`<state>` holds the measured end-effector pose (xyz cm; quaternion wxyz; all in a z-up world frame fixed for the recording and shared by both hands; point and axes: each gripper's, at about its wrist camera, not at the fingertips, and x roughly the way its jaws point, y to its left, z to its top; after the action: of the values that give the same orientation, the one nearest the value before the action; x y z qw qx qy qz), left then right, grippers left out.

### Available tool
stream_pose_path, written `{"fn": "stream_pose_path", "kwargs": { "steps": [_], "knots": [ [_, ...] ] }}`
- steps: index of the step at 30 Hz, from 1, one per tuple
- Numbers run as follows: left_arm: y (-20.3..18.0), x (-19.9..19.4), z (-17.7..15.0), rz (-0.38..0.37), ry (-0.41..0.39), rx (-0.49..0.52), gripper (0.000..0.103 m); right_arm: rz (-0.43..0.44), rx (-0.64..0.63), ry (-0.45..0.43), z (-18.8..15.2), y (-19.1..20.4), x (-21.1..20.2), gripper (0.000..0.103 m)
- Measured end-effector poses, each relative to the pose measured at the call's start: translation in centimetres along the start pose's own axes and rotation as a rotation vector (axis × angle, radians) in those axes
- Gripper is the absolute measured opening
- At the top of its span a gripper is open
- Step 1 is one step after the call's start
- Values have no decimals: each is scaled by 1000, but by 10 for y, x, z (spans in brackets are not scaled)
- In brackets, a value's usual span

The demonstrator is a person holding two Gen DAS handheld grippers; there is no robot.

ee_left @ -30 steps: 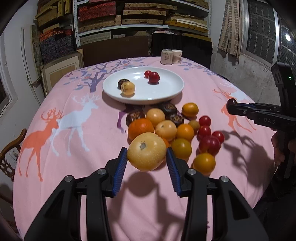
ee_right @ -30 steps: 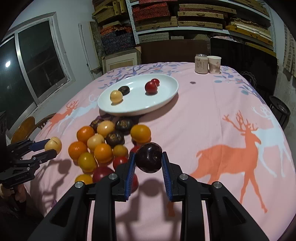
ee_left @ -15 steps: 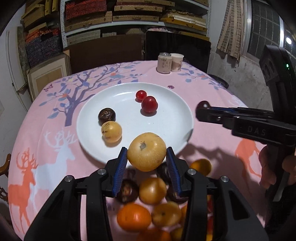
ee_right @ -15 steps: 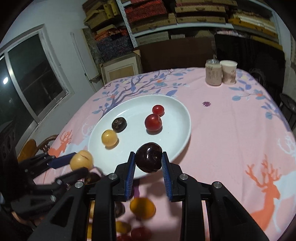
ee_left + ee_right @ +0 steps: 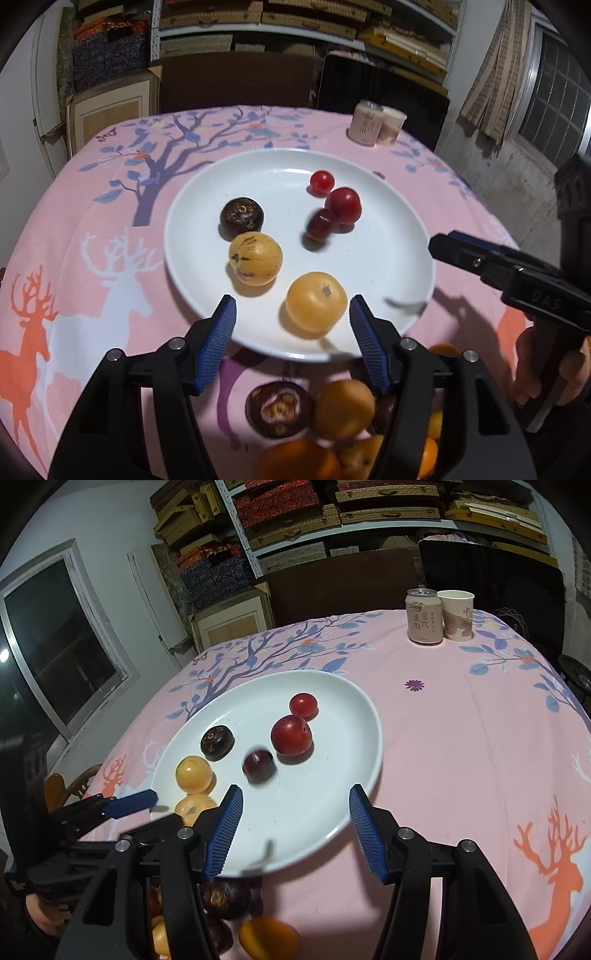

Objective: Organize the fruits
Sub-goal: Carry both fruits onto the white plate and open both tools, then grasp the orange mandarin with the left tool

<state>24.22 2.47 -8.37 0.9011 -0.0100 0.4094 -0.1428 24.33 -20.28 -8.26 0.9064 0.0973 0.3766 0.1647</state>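
Note:
The white plate [image 5: 406, 229] holds several fruits. My left gripper [image 5: 291, 299] is over its near rim, jaws opening. A big yellow fruit [image 5: 316, 302] lies on the plate between the fingers, clear of both pads. My right gripper [image 5: 295, 792] hovers over the plate's near edge, jaws opening with nothing between them. A dark plum [image 5: 258, 766] lies blurred on the plate just beyond it, beside a red plum [image 5: 291, 735]. The plate also holds a small red fruit [image 5: 303, 706], a dark wrinkled fruit [image 5: 217, 742] and another yellow fruit [image 5: 194, 774].
A pile of orange, yellow and dark fruits [image 5: 343, 406] lies on the pink deer-print tablecloth [image 5: 461, 738] just in front of the plate, under both grippers. A drink can [image 5: 424, 616] and a paper cup [image 5: 457, 614] stand at the far edge. Chairs and shelves stand behind the table.
Both grippers carried their fruits from the pile to the plate, then opened. The big yellow fruit and the dark plum have left the pads and now lie on the plate.

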Motion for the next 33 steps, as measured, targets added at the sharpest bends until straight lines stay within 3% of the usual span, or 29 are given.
{"fn": "stream_pose_path", "kwargs": {
  "steps": [3, 10, 16, 19, 20, 22, 27, 29, 31, 33],
  "knots": [
    [-1, -27, -17, -16, -36, 8, 72, -2, 8, -7, -12, -5, -15, 61],
    [-19, -70, -86, -12, -4, 131, 72, -12, 59, -44, -52, -24, -56, 61],
    [-32, -89, -132, -4, 25, 200, 72, 13, 132, -24, -83, -37, -69, 61],
    [-28, -83, -136, 44, 37, 173, 71, 9, 135, -18, -90, -38, -70, 61],
    [-25, -81, -136, 48, 40, 155, 65, 9, 134, -16, -92, -37, -70, 61],
    [-21, -75, -133, 14, 53, 114, 64, 14, 135, -1, -95, -38, -67, 61],
    [-37, -57, -132, 63, 76, 165, 63, 24, 138, 5, -97, -40, -66, 61],
    [-37, -48, -130, 57, 111, 151, 61, 25, 124, 8, -97, -37, -66, 61],
    [-34, -49, -128, 40, 96, 133, 61, 24, 102, 5, -97, -33, -67, 61],
    [-35, -52, -129, 12, 83, 139, 45, 24, 73, 8, -98, -27, -69, 61]
  ]
}}
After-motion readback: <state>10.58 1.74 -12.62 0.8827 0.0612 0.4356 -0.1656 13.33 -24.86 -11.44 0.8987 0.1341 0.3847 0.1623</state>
